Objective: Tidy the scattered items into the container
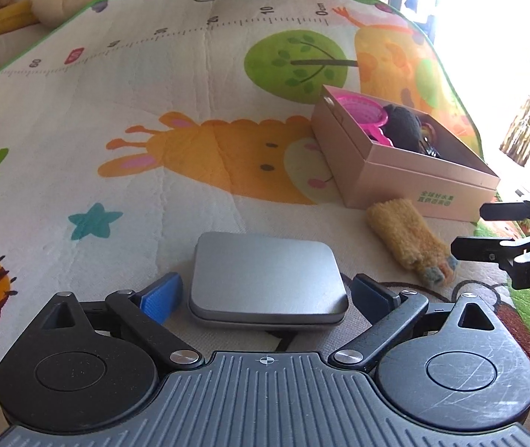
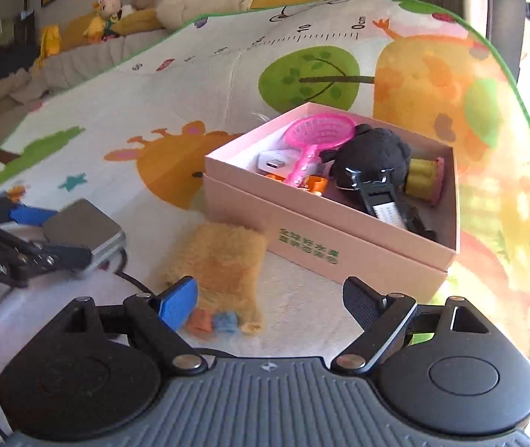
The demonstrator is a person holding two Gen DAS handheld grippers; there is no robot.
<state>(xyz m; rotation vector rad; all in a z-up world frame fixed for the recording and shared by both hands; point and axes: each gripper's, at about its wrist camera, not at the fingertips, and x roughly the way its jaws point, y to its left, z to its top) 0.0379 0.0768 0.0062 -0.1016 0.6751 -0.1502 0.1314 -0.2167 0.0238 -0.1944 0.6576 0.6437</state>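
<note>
Bright daylight from the right, window (image 1: 488, 18) blown out to white glare. Fisheye bending at edges. Right wrist view softer, blurred at left edge; play mat (image 2: 488, 186) washed out.

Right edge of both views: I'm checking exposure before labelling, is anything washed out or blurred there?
Left wrist view: window glare blows out the upper right, behind the pink box. Right wrist view: the play mat turns hazy and soft at right; straight edges bow from fisheye.

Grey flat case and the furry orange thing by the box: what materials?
Grey flat case: looks like metal tin, matte brushed finish, thin lid seam round the edge. Furry orange thing: plush fabric, shaggy pile, limp shape. Box: likely matte pink cardboard.
</note>
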